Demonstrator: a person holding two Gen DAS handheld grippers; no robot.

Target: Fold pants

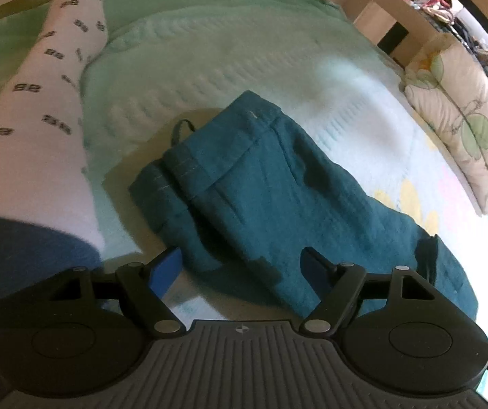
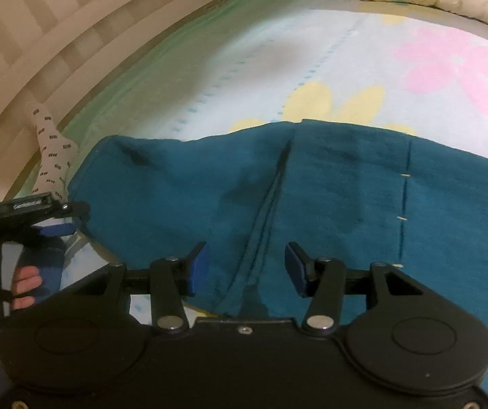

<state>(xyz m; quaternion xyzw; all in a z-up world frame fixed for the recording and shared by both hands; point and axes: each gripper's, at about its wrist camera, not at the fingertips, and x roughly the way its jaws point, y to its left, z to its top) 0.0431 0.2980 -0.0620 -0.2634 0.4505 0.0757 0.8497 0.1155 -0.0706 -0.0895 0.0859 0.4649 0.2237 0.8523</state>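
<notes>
A bed with a pale flower-printed sheet (image 2: pixel 329 51) fills both views, a leaf-patterned pillow (image 1: pixel 462 129) at its far edge. The teal pants (image 1: pixel 261 191) lie flat on the sheet, folded, directly ahead of both claws. The left gripper (image 1: pixel 242 269) hangs just above the near edge of the pants, fingers apart, holding nothing. The right gripper (image 2: pixel 245 267) hovers over the cloth too, fingers spread, a seam running between them.
</notes>
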